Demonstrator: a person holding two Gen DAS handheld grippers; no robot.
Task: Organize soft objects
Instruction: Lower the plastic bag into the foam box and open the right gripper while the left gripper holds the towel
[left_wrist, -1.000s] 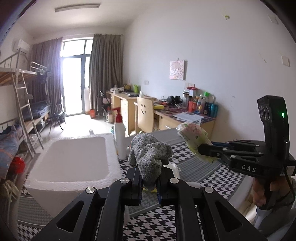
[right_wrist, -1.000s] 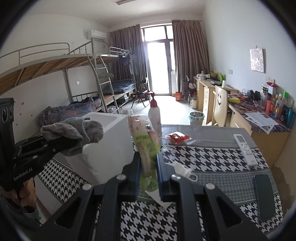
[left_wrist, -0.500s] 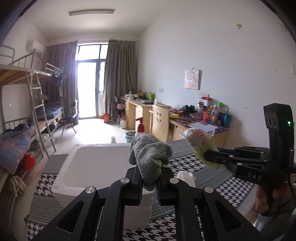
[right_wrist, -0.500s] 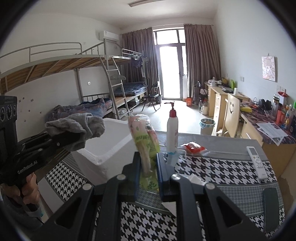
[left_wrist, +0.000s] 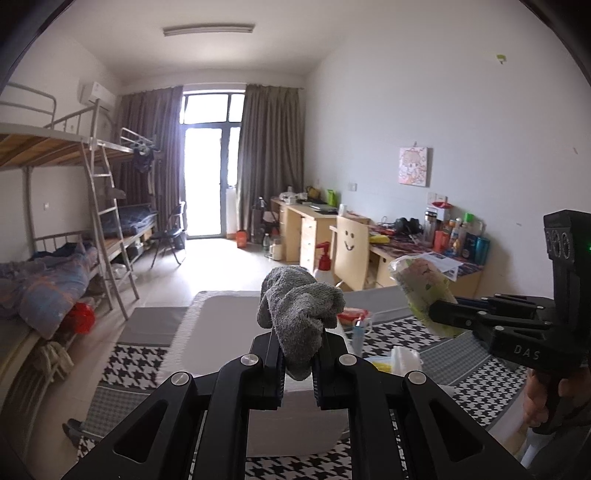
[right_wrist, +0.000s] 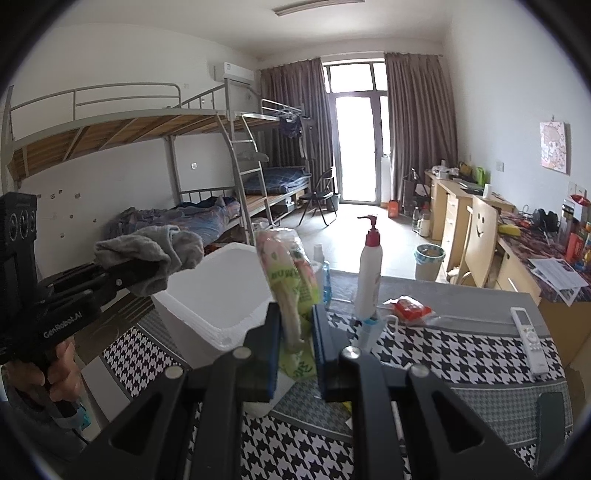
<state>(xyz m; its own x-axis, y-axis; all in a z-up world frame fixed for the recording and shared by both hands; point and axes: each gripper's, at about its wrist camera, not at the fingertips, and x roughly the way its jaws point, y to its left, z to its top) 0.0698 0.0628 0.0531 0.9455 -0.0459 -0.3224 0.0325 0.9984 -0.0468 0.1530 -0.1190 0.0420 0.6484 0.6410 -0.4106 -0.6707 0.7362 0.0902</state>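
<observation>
My left gripper (left_wrist: 298, 350) is shut on a crumpled grey cloth (left_wrist: 301, 315) and holds it in the air above the white foam box (left_wrist: 225, 332). The cloth also shows in the right wrist view (right_wrist: 151, 251), to the left of the box (right_wrist: 218, 299). My right gripper (right_wrist: 295, 325) is shut on a green and pink soft pack (right_wrist: 291, 280), held up over the houndstooth table. That pack shows in the left wrist view (left_wrist: 423, 291) at the tips of the right gripper (left_wrist: 436, 314).
On the houndstooth table cloth (right_wrist: 443, 354) stand a white pump bottle (right_wrist: 367, 273) and a small blue bottle (right_wrist: 325, 277). A red packet (right_wrist: 408, 308), a white remote (right_wrist: 528, 334) and a dark phone (right_wrist: 552, 417) lie there. Bunk beds are left, desks right.
Both grippers have risen with their loads and both views have tilted up. The foam box and table now sit lower in view. Both grips are unchanged.
</observation>
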